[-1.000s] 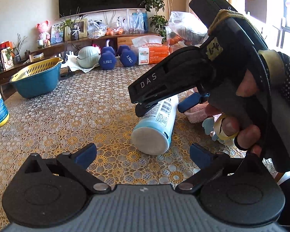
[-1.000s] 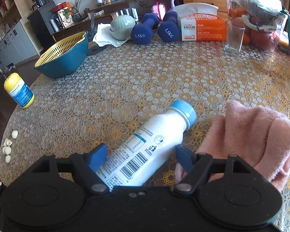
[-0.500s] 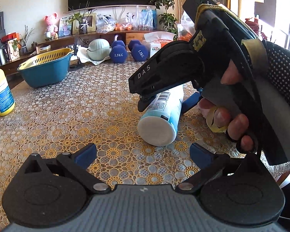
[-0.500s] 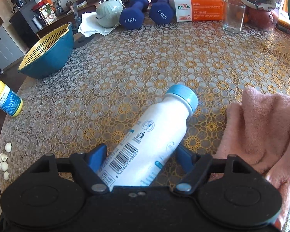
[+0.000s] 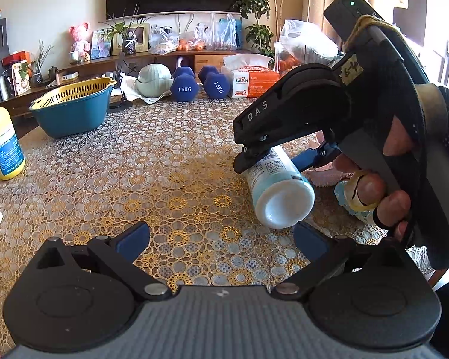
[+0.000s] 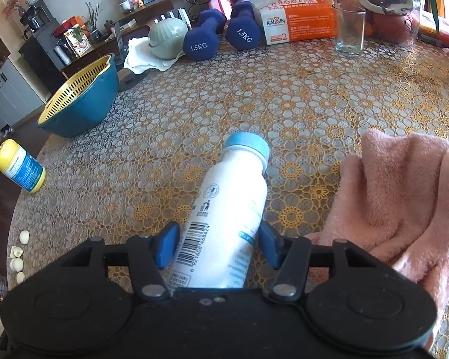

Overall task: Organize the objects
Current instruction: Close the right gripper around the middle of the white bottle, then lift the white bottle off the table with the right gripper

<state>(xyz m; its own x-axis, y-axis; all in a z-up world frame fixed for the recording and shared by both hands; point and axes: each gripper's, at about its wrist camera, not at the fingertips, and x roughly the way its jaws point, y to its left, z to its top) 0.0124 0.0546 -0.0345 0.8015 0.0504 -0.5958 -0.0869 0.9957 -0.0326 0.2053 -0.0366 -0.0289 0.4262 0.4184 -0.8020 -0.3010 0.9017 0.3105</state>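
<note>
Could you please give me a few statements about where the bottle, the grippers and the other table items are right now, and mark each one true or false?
1. The right gripper has its fingers closed on the white bottle. True.
2. The white bottle's cap is yellow. False: it is light blue.
3. The left gripper holds the yellow bottle. False: its jaws are open and empty, and that bottle stands apart at the table's left edge.
4. A pink towel lies to the right of the white bottle. True.
5. The blue basin holds the two dumbbells. False: they lie on the table beyond it.
</note>
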